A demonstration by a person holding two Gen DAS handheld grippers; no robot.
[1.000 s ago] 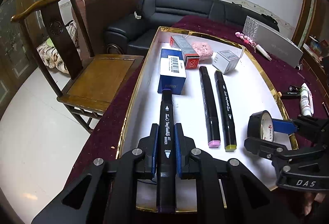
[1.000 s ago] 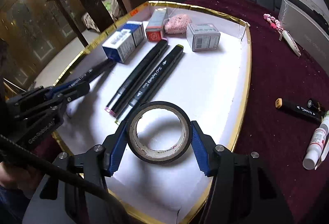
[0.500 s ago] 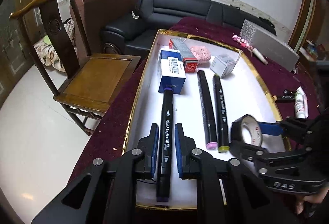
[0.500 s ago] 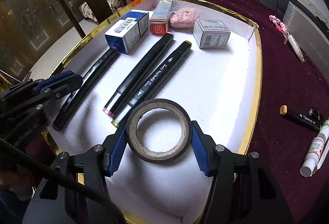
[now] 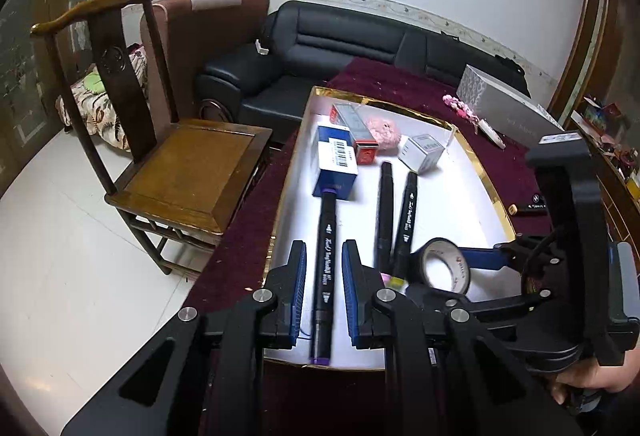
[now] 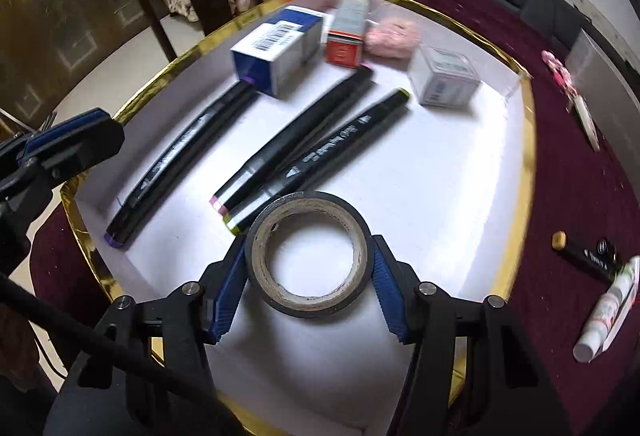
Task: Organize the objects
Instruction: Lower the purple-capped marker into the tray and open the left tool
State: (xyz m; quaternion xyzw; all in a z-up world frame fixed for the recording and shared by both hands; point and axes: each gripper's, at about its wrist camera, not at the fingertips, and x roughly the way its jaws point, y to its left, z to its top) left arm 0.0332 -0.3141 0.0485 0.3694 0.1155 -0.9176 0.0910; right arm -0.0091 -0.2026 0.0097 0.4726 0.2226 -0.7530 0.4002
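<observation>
A white tray with a gold rim [image 5: 492, 191] [image 6: 528, 155] holds three black markers. The purple-tipped marker [image 5: 329, 211] [image 6: 184, 151] lies flat along the tray's left side. My left gripper [image 5: 323, 248] [image 6: 68, 139] hovers over its near end, jaws only narrowly apart and not touching it. Pink-tipped [image 6: 296, 139] and yellow-tipped [image 6: 332, 147] markers lie side by side in the middle. My right gripper [image 6: 308, 242] is shut on a black tape roll [image 6: 308, 256] [image 5: 444, 268], held just above the tray by the markers' near ends.
At the tray's far end stand a blue-and-white box [image 6: 276, 51], a red box [image 6: 346, 31], a pink fluffy thing [image 6: 392, 35] and a small grey box [image 6: 444, 75]. On the maroon cloth lie a black stick [image 6: 584, 256], a white tube [image 6: 608, 312] and a pink pen [image 6: 576, 95]. A wooden chair [image 5: 184, 167] stands left.
My left gripper has let go of the purple marker and drawn back and up; the marker now lies in the tray. My right gripper carried the tape roll left, towards the markers.
</observation>
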